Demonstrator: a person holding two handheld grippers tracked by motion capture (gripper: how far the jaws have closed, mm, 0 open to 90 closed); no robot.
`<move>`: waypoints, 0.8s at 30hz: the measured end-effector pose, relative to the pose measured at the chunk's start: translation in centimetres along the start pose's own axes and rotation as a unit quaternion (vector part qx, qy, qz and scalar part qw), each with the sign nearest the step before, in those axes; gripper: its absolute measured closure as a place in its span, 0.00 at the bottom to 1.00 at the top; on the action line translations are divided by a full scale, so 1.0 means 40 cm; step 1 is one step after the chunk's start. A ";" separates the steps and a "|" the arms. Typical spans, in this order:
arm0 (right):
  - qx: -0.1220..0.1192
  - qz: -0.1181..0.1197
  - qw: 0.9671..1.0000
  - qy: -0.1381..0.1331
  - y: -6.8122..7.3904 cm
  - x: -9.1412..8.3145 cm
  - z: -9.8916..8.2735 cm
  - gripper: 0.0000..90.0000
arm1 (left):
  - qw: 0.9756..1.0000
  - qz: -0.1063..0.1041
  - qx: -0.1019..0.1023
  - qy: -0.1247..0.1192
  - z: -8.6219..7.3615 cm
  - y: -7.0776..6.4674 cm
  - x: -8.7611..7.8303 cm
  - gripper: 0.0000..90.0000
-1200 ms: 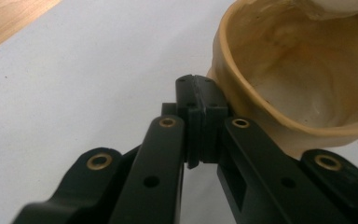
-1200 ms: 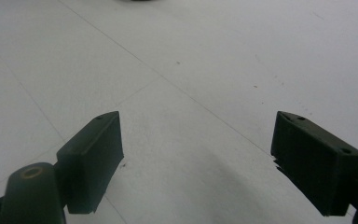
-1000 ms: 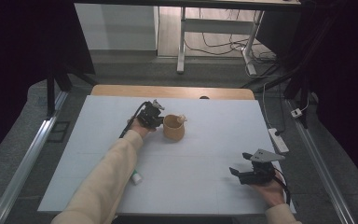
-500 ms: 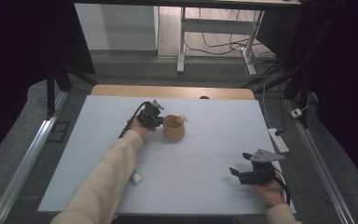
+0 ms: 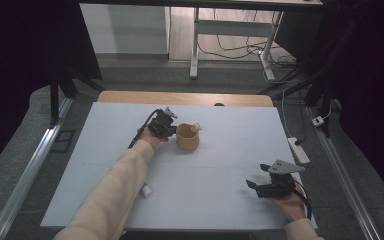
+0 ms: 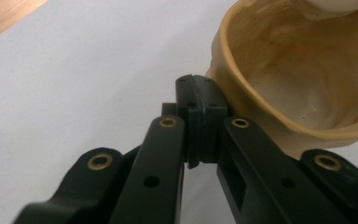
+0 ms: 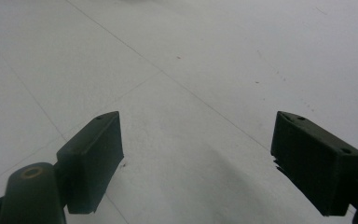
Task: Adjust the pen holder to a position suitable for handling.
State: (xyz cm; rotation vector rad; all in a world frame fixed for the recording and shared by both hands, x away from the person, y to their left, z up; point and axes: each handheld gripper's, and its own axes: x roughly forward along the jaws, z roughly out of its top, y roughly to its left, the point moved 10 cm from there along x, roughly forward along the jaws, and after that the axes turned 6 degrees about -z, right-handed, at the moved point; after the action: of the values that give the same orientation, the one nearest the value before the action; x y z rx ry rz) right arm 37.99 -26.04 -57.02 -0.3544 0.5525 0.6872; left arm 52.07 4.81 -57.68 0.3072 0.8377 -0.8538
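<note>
The left gripper (image 6: 196, 100) is seen with its black, matte fingers (image 6: 186, 107) pressed flat together, nothing being gripped between them. Their blocky tips are set just beside the outer wall of a tan cup (image 6: 279, 88), at or very near its rim; whether contact is made cannot be told for certain. The cup is round, thick-walled and rough inside, with a mottled, paler bottom, as if moulded from a clay-like material. At its far rim a small whitish object (image 5: 195, 128) is seen, too small to be identified. In the high view the cup (image 5: 187, 137) stands upright immediately to the right of the left gripper (image 5: 170, 131), on the far half of the tabletop (image 5: 220, 165), whose surface is smooth, matte and pale grey-white.

The right gripper (image 7: 196, 154) is held with its fingers (image 7: 93, 154) wide apart, nothing being between them; bare tabletop with faint seam lines is seen beyond. In the high view it (image 5: 252, 186) is placed near the front right corner, well apart from the cup, with a grey triangular plate on top.

A small white cylindrical item (image 5: 146, 191) lies beside the sleeve of the left arm.

Compared with the earlier frames, no change is noted: both grippers and the cup are found in the same places.
</note>
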 end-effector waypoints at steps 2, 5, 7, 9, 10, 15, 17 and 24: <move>-0.001 0.000 1.000 0.001 0.000 0.000 0.000 0.18 | 1.000 -0.003 0.001 -0.001 0.004 -0.006 0.004 0.99; -0.003 -0.001 1.000 0.003 -0.001 0.000 -0.003 0.18 | 1.000 -0.006 0.001 -0.002 0.008 -0.014 0.008 0.99; -0.004 -0.002 1.000 0.005 -0.001 0.000 -0.004 0.18 | 1.000 -0.008 0.005 0.000 0.011 -0.020 0.010 0.98; -0.004 -0.002 1.000 0.004 -0.001 0.001 -0.004 0.18 | 1.000 -0.010 0.010 0.001 0.012 -0.027 0.013 0.99; -0.003 -0.001 1.000 0.003 -0.001 0.001 -0.003 0.18 | 1.000 -0.011 0.011 0.000 0.014 -0.030 0.015 0.99; -0.006 -0.003 1.000 0.000 -0.001 -0.002 -0.001 0.18 | 1.000 -0.013 0.016 -0.001 0.023 -0.046 0.023 0.98; -0.005 -0.002 1.000 0.000 -0.001 -0.003 -0.001 0.19 | 1.000 -0.016 0.022 0.001 0.029 -0.056 0.027 0.99; -0.007 -0.001 1.000 0.001 0.000 -0.002 -0.002 0.19 | 0.999 -0.028 0.035 0.003 0.050 -0.098 0.046 0.98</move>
State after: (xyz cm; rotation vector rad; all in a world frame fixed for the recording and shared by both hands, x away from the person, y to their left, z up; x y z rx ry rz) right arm 37.91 -26.13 -57.05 -0.3691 0.5504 0.6895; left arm 50.80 0.21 -57.47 0.3489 0.8255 -0.9372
